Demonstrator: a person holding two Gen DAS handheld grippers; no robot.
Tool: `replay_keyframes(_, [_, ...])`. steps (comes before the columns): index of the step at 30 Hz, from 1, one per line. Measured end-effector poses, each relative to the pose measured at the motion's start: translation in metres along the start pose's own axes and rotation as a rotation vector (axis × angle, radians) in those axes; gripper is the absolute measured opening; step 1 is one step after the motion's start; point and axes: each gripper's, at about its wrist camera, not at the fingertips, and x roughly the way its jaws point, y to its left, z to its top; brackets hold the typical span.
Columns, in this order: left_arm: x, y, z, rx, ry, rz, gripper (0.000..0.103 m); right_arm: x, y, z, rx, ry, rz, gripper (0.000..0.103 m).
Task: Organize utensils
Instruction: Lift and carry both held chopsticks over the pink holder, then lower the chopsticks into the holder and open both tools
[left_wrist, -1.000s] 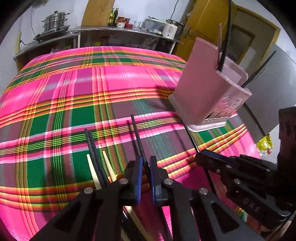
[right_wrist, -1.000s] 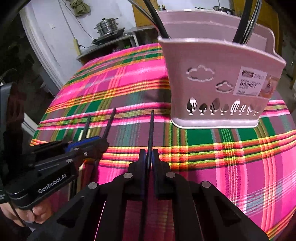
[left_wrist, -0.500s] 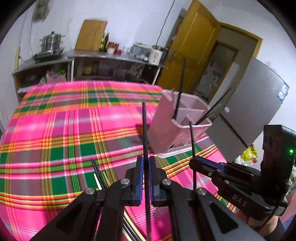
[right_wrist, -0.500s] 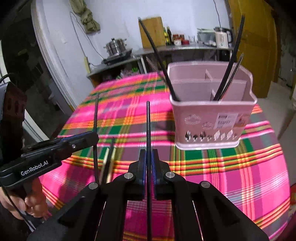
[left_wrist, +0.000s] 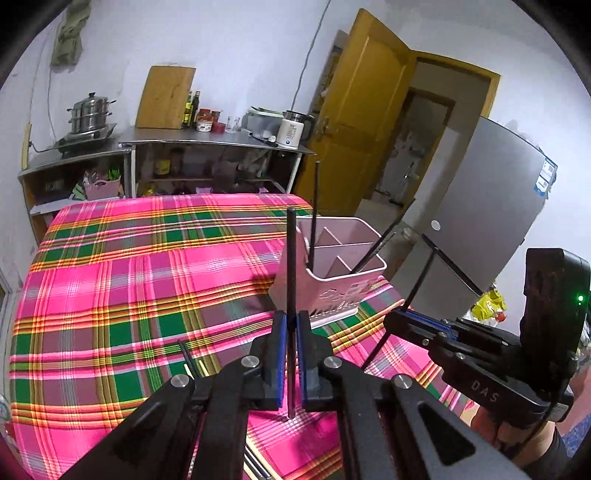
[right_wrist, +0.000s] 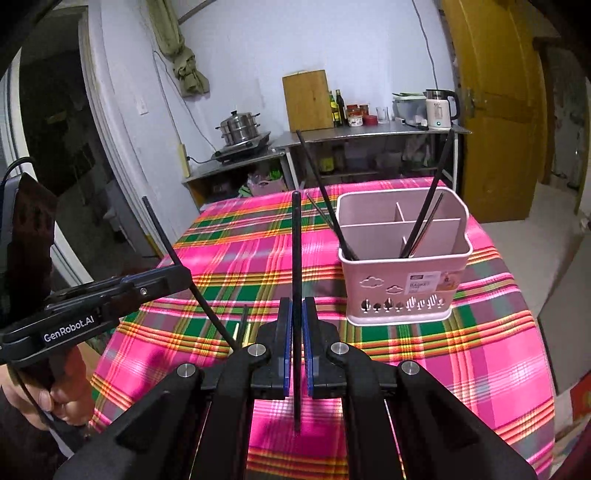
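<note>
While both grippers hung above the plaid-covered counter (right_wrist: 498, 332), the left gripper (left_wrist: 290, 325) had its jaws clamped on one black chopstick (left_wrist: 291, 258), and the right gripper (right_wrist: 296, 314) pinched another black chopstick (right_wrist: 296, 251). The pink utensil basket (right_wrist: 402, 288) stood ahead, chopsticks leaning in its compartments; loose chopsticks (left_wrist: 192, 363) lay on the cloth.

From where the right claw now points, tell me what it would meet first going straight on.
Probably the pink plaid tablecloth just left of the pink plastic utensil basket. The right claw, shut on a black chopstick, aims left of the basket; depth is unclear.
</note>
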Motion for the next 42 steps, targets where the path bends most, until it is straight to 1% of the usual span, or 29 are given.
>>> replay_keyframes(8, [0.002, -0.013, 0.019, 0.025, 0.009, -0.024, 0.005, -0.013, -0.010, 0.008, 0.007, -0.023, -0.016, 0.005])
replay_keyframes(14, [0.004, -0.025, 0.043, 0.037, -0.008, -0.053, 0.005, -0.021, -0.019, 0.023, 0.001, -0.048, -0.045, 0.005])
replay_keyframes(19, [0.003, -0.036, 0.073, 0.042, -0.044, -0.074, 0.005, -0.032, -0.029, 0.048, 0.006, -0.099, -0.075, 0.005])
replay_keyframes(24, [0.003, -0.047, 0.106, 0.042, -0.095, -0.090, 0.005, -0.046, -0.040, 0.078, 0.020, -0.175, -0.097, 0.005])
replay_keyframes(29, [0.014, -0.053, 0.133, 0.046, -0.134, -0.086, 0.005, -0.053, -0.049, 0.101, 0.044, -0.237, -0.111, 0.005])
replay_keyframes(35, [0.040, -0.048, 0.141, 0.033, -0.141, -0.073, 0.005, -0.042, -0.060, 0.114, 0.060, -0.269, -0.128, 0.005])
replay_keyframes(42, [0.068, -0.036, 0.127, 0.013, -0.120, -0.078, 0.005, -0.019, -0.063, 0.104, 0.064, -0.267, -0.143, 0.005])
